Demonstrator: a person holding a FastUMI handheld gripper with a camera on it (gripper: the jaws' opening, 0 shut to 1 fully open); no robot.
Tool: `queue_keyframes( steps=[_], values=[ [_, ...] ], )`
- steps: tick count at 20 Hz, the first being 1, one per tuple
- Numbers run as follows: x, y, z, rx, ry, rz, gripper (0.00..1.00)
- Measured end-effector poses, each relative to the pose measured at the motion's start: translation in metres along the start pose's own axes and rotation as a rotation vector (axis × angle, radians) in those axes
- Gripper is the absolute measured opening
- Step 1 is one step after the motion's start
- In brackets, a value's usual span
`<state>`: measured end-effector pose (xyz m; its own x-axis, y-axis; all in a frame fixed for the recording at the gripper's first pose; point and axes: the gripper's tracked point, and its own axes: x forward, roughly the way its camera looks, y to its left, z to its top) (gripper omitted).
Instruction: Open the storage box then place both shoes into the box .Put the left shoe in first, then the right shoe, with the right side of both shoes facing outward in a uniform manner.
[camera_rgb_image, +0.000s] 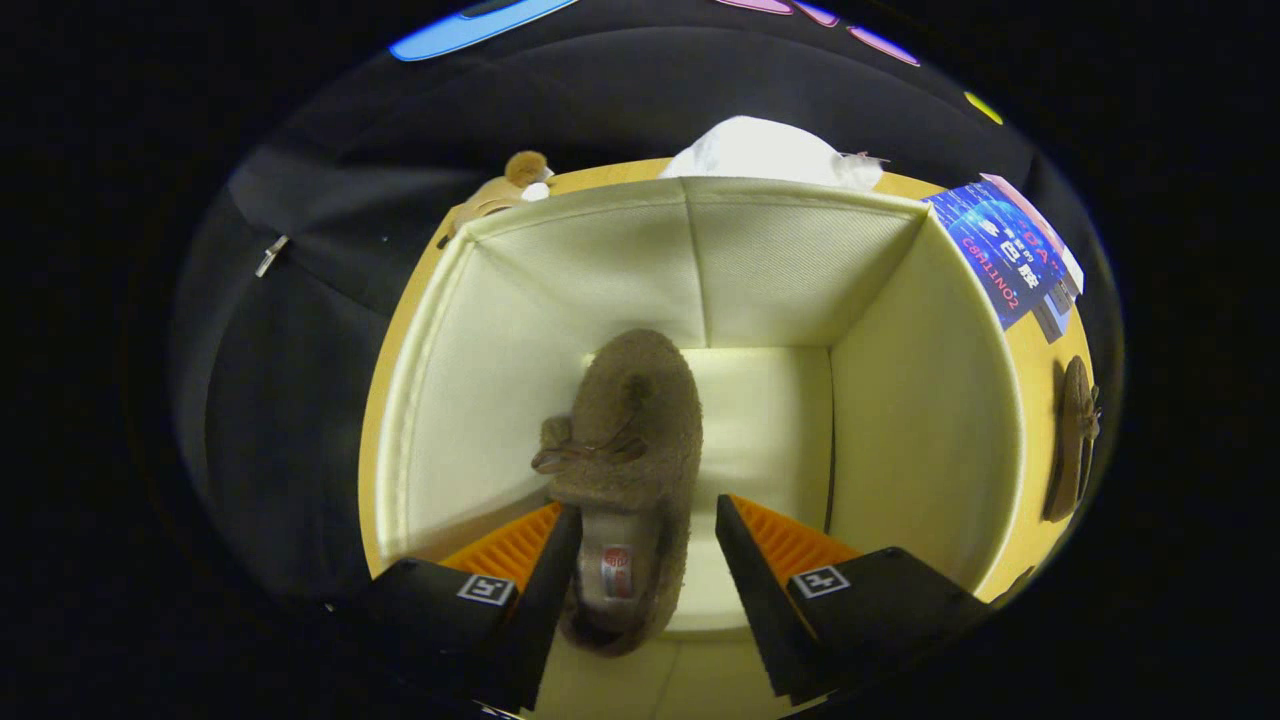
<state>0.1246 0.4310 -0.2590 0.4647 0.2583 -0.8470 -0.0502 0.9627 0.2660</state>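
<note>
The square fabric box (930, 400), cream with woven-textured walls, stands open on a yellow table (1040, 400). Inside on its floor lies a fuzzy brown slipper (630, 440) with a bow, toe pointing away. The gripper (645, 525) is spread wide, one finger touching the slipper's heel, the other apart. A second shoe (1075, 440) lies on the table outside the box.
</note>
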Motion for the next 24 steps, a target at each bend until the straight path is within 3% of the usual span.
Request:
queue_keyframes(
  steps=[1, 2, 6, 12, 20, 24],
  values=[
    [-0.014, 0.007, 0.005, -0.008, -0.027, 0.036, 0.96],
    [-0.028, 0.011, 0.010, -0.013, -0.059, 0.063, 1.00],
    [-0.090, 0.013, 0.034, -0.004, -0.166, 0.145, 0.99],
    [-0.177, -0.041, 0.063, -0.001, -0.326, 0.191, 0.98],
    [-0.256, -0.189, 0.078, -0.124, -0.494, 0.095, 0.99],
    [-0.284, -0.281, 0.071, -0.188, -0.553, -0.004, 0.98]
  ],
)
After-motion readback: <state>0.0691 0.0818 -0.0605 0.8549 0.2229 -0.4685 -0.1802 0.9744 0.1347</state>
